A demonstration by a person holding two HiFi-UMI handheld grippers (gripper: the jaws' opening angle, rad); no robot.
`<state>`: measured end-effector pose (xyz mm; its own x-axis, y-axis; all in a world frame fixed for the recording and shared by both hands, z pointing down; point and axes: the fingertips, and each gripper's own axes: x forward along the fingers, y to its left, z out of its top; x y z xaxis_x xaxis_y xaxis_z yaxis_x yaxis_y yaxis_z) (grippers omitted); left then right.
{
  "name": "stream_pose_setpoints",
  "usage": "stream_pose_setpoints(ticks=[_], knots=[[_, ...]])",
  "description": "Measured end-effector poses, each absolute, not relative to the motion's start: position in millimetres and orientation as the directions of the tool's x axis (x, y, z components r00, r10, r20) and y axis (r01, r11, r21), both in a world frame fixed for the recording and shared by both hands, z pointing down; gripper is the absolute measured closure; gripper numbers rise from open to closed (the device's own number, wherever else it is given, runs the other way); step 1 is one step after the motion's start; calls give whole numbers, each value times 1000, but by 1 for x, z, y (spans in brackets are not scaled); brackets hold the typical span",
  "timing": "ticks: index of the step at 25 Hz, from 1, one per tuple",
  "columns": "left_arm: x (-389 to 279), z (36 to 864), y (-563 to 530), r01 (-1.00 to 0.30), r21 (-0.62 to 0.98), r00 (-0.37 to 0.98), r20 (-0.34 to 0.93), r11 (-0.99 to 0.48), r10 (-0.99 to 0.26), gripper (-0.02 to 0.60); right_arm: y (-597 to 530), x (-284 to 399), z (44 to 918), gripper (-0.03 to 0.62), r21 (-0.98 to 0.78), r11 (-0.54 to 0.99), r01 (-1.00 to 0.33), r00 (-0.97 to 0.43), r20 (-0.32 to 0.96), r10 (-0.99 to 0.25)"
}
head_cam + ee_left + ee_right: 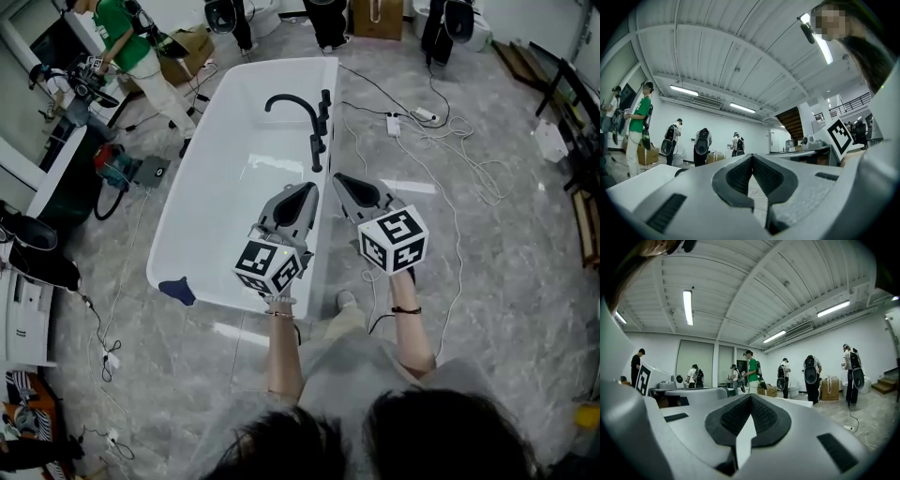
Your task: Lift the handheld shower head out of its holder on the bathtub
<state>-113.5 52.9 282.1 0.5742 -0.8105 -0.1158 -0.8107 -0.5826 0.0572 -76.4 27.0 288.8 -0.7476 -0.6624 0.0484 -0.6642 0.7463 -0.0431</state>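
Observation:
A white bathtub [187,234] stands on the grey floor in the head view. On its right rim are a black curved spout [286,101] and black fittings. The slim upright black piece nearest me looks like the handheld shower head [317,153] in its holder. My left gripper [309,187] hovers over the tub's right rim, shut and empty, a short way before the shower head. Beside it to the right, my right gripper [339,178] is also shut with nothing in it. Both gripper views look level across the room, with the left gripper [751,157] and the right gripper [750,397] closed tip to tip.
Cables [441,141] and a power strip [394,123] lie on the floor right of the tub. A person in a green top [131,47] stands at its far left among equipment. A dark blue thing [178,289] sits on the tub's near left rim. Several people stand at the room's far side [811,376].

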Motion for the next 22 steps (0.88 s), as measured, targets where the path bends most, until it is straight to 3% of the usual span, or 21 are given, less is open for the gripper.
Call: stream_pose_setpoints(ticks=[22], knots=[[-115, 297, -105, -824, 100, 553, -73, -558, -830, 575, -132, -77, 296, 594, -56, 767, -640, -768, 98, -633]])
